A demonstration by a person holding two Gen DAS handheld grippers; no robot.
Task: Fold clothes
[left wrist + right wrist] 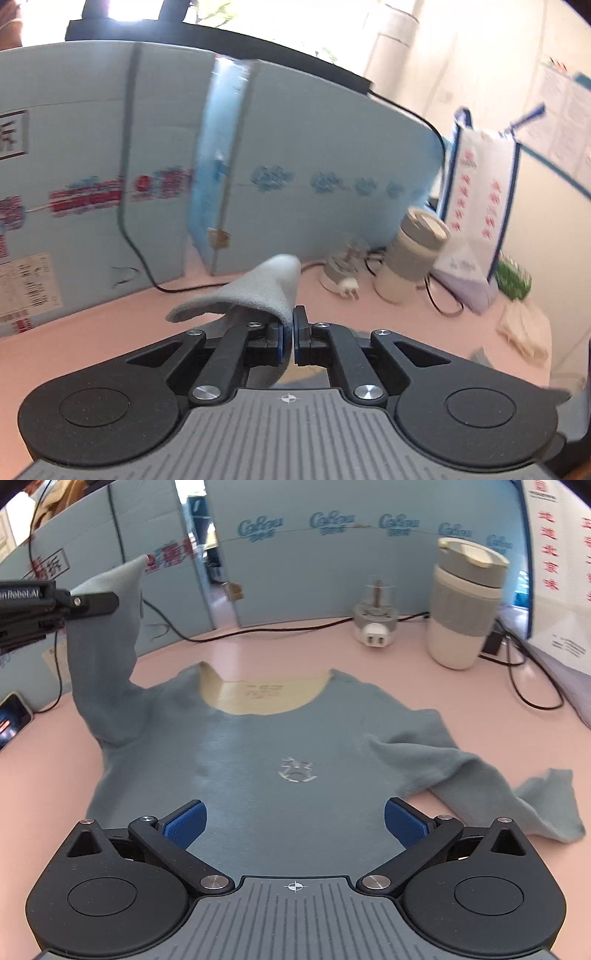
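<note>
A grey-blue long-sleeved shirt lies flat on the pink table, neckline at the far side, a small silver print on its chest. Its left sleeve is lifted off the table, and my left gripper is shut on the cuff. In the left wrist view the same cuff pokes out from between the closed pads of the left gripper. My right gripper hangs open above the shirt's lower chest with nothing between its blue pads. The right sleeve lies crumpled on the table.
A grey and white cup and a white plug adapter with black cables stand at the back. Blue cardboard panels wall the far side. A phone lies at the left edge, a printed bag at the right.
</note>
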